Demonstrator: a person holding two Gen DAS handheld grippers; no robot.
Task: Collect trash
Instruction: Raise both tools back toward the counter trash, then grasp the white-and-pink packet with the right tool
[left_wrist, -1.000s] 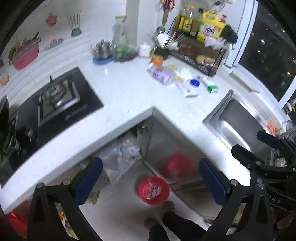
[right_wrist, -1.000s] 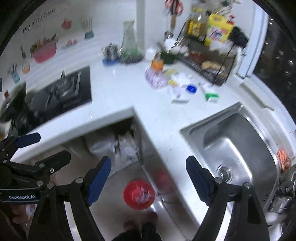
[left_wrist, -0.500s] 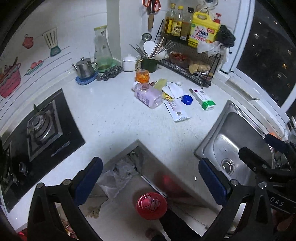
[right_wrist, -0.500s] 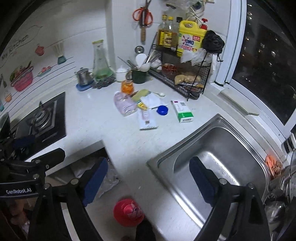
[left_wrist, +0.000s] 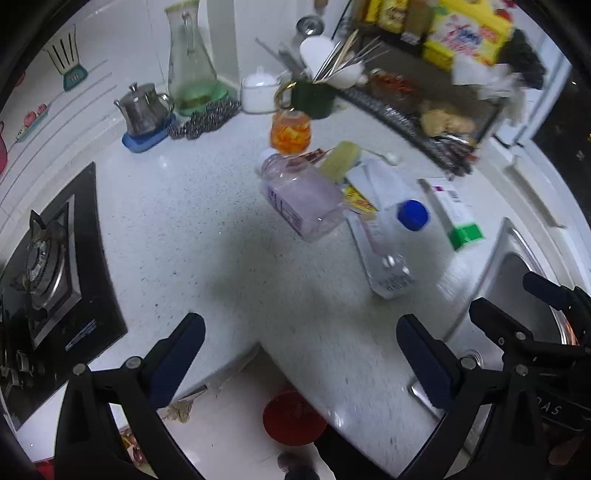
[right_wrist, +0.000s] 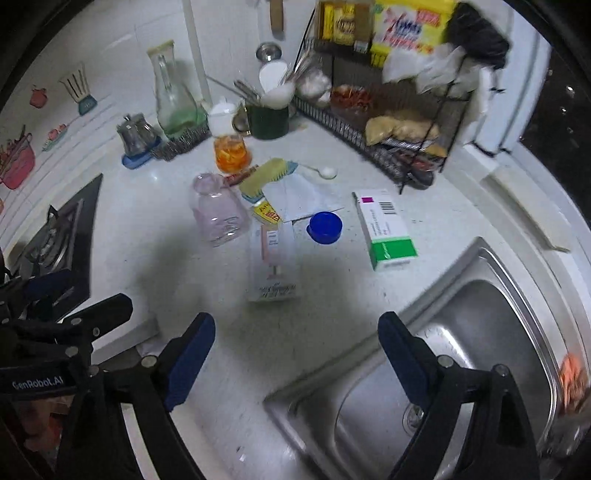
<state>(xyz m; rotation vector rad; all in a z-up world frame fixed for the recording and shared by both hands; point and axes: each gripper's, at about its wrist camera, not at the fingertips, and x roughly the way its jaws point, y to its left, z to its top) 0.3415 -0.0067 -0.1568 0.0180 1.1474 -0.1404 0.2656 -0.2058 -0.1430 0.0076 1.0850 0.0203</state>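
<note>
A white speckled kitchen counter (right_wrist: 155, 236) bends around a corner and fills most of both wrist views. A stainless steel sink (right_wrist: 476, 332) is set into it on the right, and a black gas hob (left_wrist: 51, 266) on the left. Against the back wall stands a black wire rack (right_wrist: 391, 122) crowded with bottles, bags and a yellow detergent jug (right_wrist: 413, 26).

Two black grippers with blue pads hang above the counter, both tilted downward. The left gripper (left_wrist: 301, 354) has its jaws wide apart with nothing between them. The right gripper (right_wrist: 297, 354) also has its jaws spread wide and empty; they have just been opening a little further. Each gripper shows at the edge of the other's view.

The trash lies in a loose cluster on the counter, between the hob and the sink, beyond both grippers. Largest is a clear pinkish plastic bottle (right_wrist: 218, 212) on its side. Beside it lie a flat white carton (right_wrist: 273, 258), a white and green box (right_wrist: 386, 229) near the sink, and sheets of white paper (right_wrist: 299, 197). A yellow sponge (right_wrist: 264, 175) touches the paper, and an orange jar (right_wrist: 231, 151) stands behind it. Smallest are a blue bottle cap (right_wrist: 325, 227) between carton and box, and a yellow wrapper (right_wrist: 266, 214).

On the floor below the counter sits a red bin (left_wrist: 293, 417).
</note>
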